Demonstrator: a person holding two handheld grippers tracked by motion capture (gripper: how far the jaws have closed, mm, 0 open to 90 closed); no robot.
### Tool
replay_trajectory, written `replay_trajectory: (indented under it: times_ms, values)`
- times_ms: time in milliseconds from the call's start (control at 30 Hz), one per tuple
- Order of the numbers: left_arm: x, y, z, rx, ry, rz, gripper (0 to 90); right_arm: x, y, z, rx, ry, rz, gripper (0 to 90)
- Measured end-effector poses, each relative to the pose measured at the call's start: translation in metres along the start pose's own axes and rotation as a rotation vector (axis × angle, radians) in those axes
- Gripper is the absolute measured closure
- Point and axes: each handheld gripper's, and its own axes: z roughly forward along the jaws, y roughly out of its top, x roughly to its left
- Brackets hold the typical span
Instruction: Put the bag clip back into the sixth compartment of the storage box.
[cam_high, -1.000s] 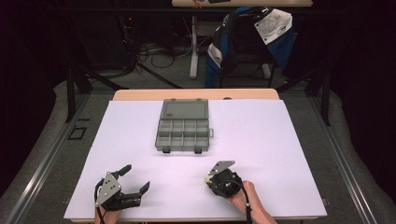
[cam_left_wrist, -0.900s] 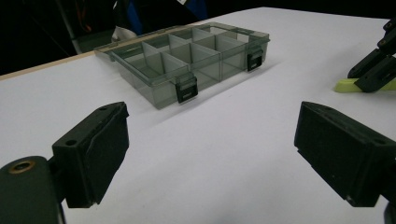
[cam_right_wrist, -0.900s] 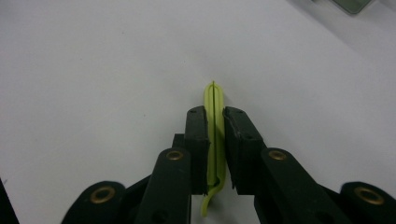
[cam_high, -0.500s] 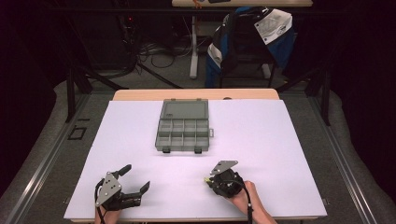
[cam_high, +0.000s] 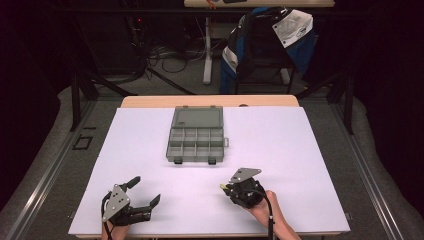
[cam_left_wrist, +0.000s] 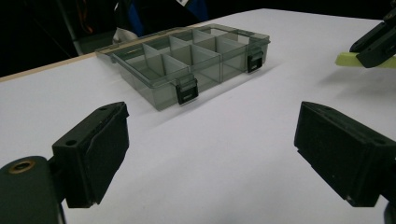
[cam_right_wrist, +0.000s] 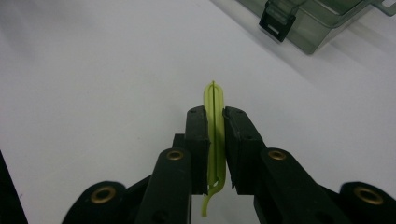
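1. The thin yellow-green plastic strip (cam_right_wrist: 214, 135) stands on edge, pinched between the right gripper's (cam_right_wrist: 214, 122) jaws, its tip poking out toward 12 o'clock.
2. Its lower end curls out of sight beneath the jaws.
3. The left gripper (cam_left_wrist: 212, 151), jaws spread, faces the smoky grey compartment box (cam_left_wrist: 187, 60) on the white worktop (cam_high: 280, 140); in the high view the strip is a faint speck.

A compartment box (cam_high: 195, 141) lay on the table (cam_high: 310, 165), toward its far middle, lid end away from the person. The left gripper (cam_high: 141, 195) sat near the front edge at the left, the right gripper (cam_high: 225, 188) at the right, nearer the box, with a thin strip (cam_right_wrist: 215, 122) between its jaws.
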Motion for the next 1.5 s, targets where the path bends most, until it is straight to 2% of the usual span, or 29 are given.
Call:
replay_trajectory:
  times_ms: [467,867,1500]
  values:
    - [0.0,0.0,-0.002,-0.008,0.012,-0.006,10.2,-0.006,0.017,-0.001,-0.023,-0.018,-0.025,80.1]
    - [0.0,0.0,-0.001,-0.008,0.013,-0.004,10.2,-0.013,0.03,0.003,-0.036,-0.023,-0.021,80.2]
    - [0.0,0.0,-0.002,-0.006,0.011,-0.001,10.2,-0.018,0.065,0.014,-0.055,-0.025,-0.042,80.3]
